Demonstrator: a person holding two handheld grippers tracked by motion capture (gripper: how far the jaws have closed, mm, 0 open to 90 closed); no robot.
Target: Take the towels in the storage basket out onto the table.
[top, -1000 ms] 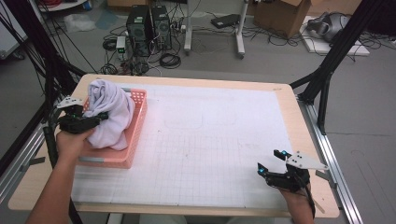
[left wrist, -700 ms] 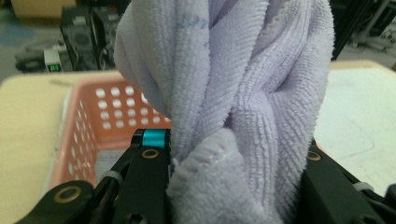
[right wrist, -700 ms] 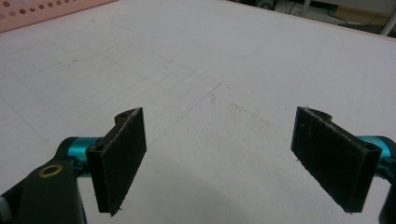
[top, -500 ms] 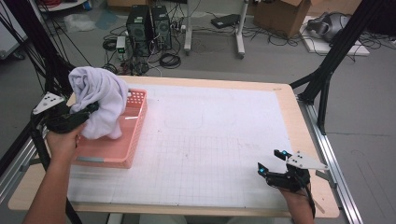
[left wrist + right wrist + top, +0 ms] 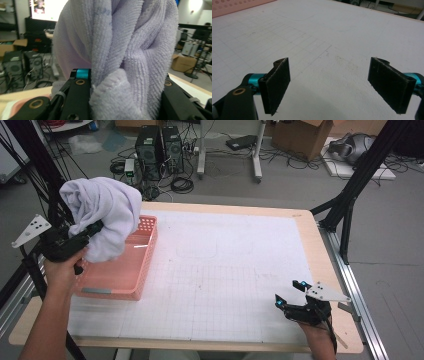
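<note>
A pale lilac towel (image 5: 102, 212) hangs bunched in the air above the left end of the pink basket (image 5: 131, 280). My left gripper (image 5: 92, 229) is shut on the towel, clear of the basket. In the left gripper view the ribbed towel (image 5: 120, 57) bulges between the two black jaws. My right gripper (image 5: 289, 295) rests low near the table's front right corner, its jaws wide apart. In the right gripper view the right gripper (image 5: 337, 83) holds nothing, with only the white gridded mat (image 5: 317, 37) between the pads.
The pink basket sits at the table's left edge, and its rim (image 5: 242, 6) shows far off in the right gripper view. A white gridded mat (image 5: 225, 265) covers the table. Computer towers (image 5: 160, 145), cables and a cardboard box (image 5: 300, 137) lie on the floor beyond.
My left gripper has lifted the towel up and out of the basket, moving up and to the left. The right gripper has stayed still.
</note>
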